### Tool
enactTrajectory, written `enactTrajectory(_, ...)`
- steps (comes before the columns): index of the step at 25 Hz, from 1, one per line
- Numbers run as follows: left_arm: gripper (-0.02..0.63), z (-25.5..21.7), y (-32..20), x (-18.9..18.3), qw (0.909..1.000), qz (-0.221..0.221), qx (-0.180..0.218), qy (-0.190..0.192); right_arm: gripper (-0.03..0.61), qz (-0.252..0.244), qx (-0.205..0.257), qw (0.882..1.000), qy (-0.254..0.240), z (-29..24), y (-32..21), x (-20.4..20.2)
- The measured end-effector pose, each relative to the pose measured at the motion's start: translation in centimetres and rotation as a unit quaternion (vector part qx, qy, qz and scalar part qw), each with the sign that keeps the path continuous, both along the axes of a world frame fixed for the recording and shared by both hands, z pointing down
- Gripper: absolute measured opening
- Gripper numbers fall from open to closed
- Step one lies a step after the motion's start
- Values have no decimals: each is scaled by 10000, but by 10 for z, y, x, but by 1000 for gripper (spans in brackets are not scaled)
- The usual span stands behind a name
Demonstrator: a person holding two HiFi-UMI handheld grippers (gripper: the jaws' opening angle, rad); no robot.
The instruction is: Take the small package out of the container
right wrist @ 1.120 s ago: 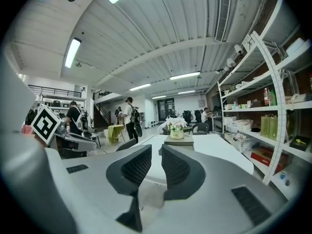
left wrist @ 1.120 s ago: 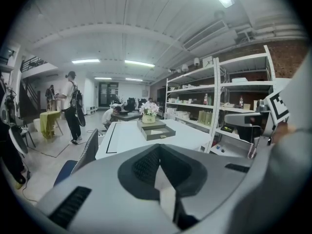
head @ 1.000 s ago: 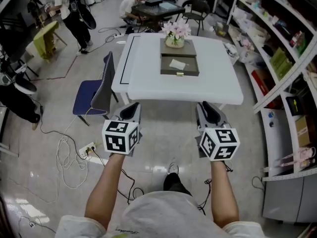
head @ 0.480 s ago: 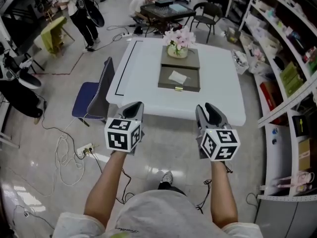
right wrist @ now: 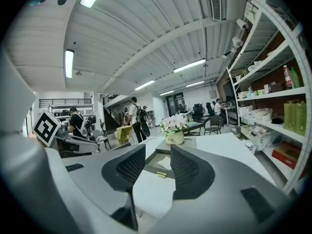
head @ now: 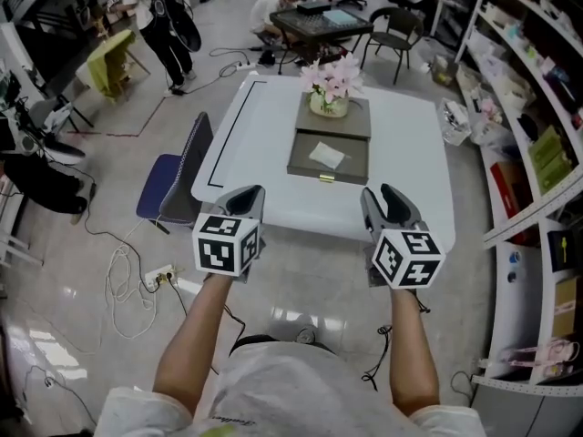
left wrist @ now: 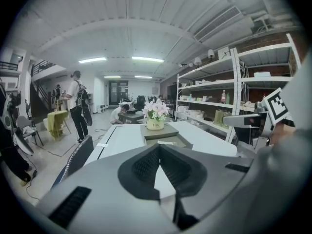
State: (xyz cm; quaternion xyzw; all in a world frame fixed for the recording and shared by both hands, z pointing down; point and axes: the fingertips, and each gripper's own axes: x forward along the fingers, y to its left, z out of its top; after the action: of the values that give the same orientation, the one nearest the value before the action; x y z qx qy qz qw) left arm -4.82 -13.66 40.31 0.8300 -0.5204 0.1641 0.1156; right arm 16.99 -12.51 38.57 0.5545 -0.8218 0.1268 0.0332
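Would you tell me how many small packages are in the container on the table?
1. A white package lies in the open container on the table, just in front of the flowers. No other shows, though the container's near wall could hide something.

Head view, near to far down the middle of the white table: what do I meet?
Near edge of the white table → brass latch → container holding the small package → flower pot → dark table beyond.
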Motion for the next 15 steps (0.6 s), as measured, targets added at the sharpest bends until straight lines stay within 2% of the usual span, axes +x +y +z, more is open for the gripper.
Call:
enactTrajectory(6, 5, 0, -20, 10, 10000, 28, 16, -62, 184, -147, -55, 9998, 81, 4, -23, 2)
enactTrajectory(15, 5, 19, -75, 12, 9998, 156, -110, -35, 186, -493, -343, 9976, 342, 27, -74, -9)
